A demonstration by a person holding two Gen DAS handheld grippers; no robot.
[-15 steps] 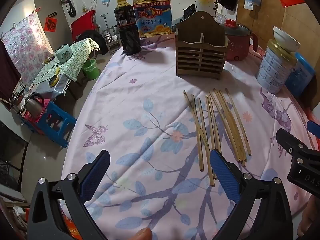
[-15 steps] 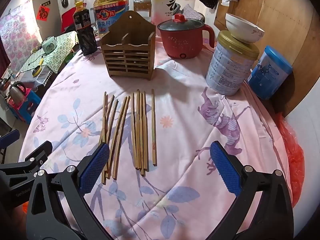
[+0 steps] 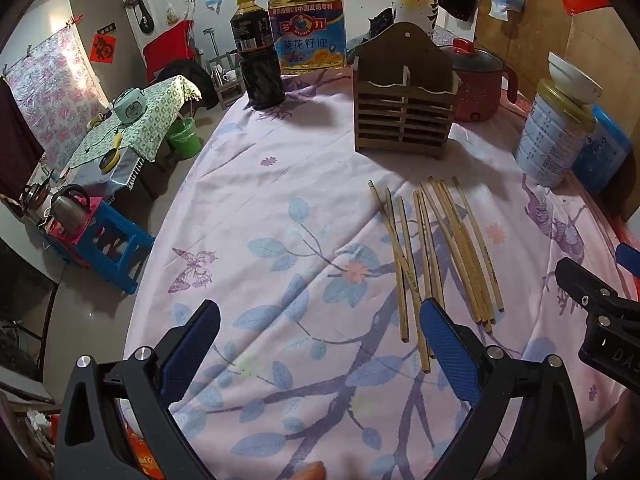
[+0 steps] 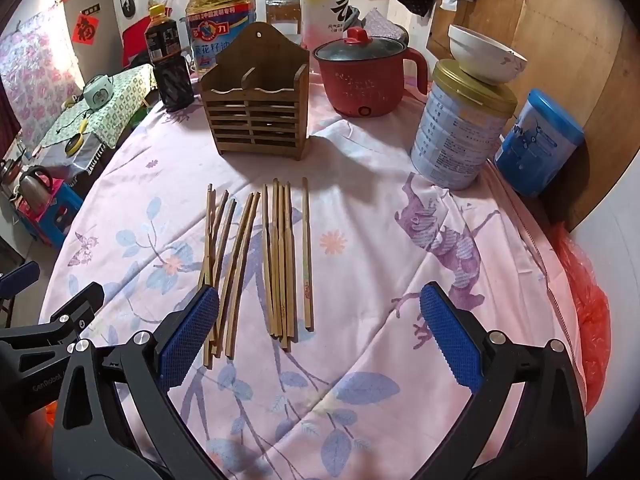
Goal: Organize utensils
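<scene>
Ten bamboo chopsticks (image 4: 276,260) lie loose on the flowered tablecloth (image 4: 360,216), fanned side by side with their tips toward the wooden holder (image 4: 258,100). The holder stands upright just beyond them and has two compartments; I can see nothing sticking up out of either.

Behind it stand two oil jugs (image 4: 220,20), one dark sauce bottle (image 4: 168,68) and one red pot (image 4: 370,76). To the right are two tins (image 4: 460,124), the nearer one with a single white bowl (image 4: 486,54) resting on top.

The left gripper (image 3: 320,344) hovers with its jaws spread wide, gripping nothing. The right gripper (image 4: 320,334) is likewise wide open and empty, over the near ends of the chopsticks.
</scene>
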